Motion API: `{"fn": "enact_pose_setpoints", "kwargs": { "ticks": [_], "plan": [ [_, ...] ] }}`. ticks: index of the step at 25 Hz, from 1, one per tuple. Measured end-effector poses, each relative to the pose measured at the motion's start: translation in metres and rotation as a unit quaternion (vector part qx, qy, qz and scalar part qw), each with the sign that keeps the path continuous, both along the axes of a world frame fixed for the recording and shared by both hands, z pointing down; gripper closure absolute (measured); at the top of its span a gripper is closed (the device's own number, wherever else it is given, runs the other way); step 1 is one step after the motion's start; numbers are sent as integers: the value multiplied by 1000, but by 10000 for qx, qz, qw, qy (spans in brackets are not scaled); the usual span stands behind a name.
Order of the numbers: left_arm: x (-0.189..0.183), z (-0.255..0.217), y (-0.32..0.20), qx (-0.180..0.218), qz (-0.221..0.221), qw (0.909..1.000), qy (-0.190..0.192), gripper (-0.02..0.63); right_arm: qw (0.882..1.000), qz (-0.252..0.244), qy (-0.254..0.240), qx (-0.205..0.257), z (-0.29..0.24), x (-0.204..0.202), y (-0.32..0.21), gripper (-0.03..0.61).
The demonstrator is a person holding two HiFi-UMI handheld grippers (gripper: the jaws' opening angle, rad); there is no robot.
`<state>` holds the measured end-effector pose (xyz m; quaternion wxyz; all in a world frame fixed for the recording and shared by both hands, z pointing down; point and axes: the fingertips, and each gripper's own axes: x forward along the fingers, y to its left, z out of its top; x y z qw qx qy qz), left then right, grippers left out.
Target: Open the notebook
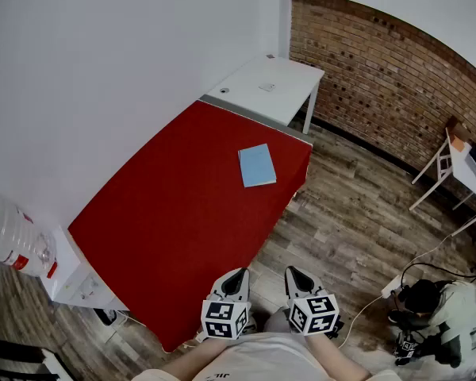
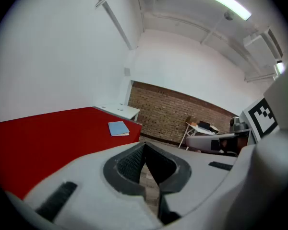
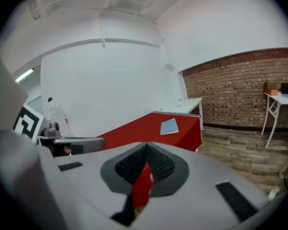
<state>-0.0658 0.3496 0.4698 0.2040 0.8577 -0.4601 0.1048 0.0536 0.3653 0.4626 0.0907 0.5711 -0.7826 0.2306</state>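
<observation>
A closed light-blue notebook [image 1: 257,165] lies flat on the red table [image 1: 166,213], near its far right edge. Both grippers are held low, close to my body at the table's near end, well short of the notebook. The left gripper [image 1: 236,276] has its jaws together with nothing between them. The right gripper [image 1: 295,275] hangs beside it over the wooden floor, jaws also closed and empty. The left gripper view shows its tips [image 2: 144,145] meeting, with the notebook [image 2: 118,128] far ahead. In the right gripper view the tips [image 3: 146,146] touch and the notebook [image 3: 169,126] lies ahead, slightly right.
A white table [image 1: 270,86] adjoins the red one at the far end. A water bottle on a dispenser [image 1: 8,236] stands at the left. A brick wall [image 1: 397,78], a white folding table [image 1: 468,165] and gear with cables on the floor [image 1: 428,316] are on the right.
</observation>
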Motion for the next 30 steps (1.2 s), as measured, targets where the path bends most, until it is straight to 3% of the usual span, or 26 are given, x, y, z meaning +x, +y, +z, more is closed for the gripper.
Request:
{"fn": "enact_pose_setpoints", "kwargs": {
  "ticks": [8, 21, 30],
  "plan": [
    [11, 10, -47, -80, -117, 9999, 2, 609, 9999, -26, 56, -92, 12, 23, -46, 572],
    [86, 7, -218, -72, -512, 9987, 12, 609, 9985, -545, 36, 0, 9, 89, -226, 572],
    [122, 0, -285, -109, -724, 9973, 22, 609, 9958, -912, 12, 40, -3, 114, -294, 572]
  ]
}}
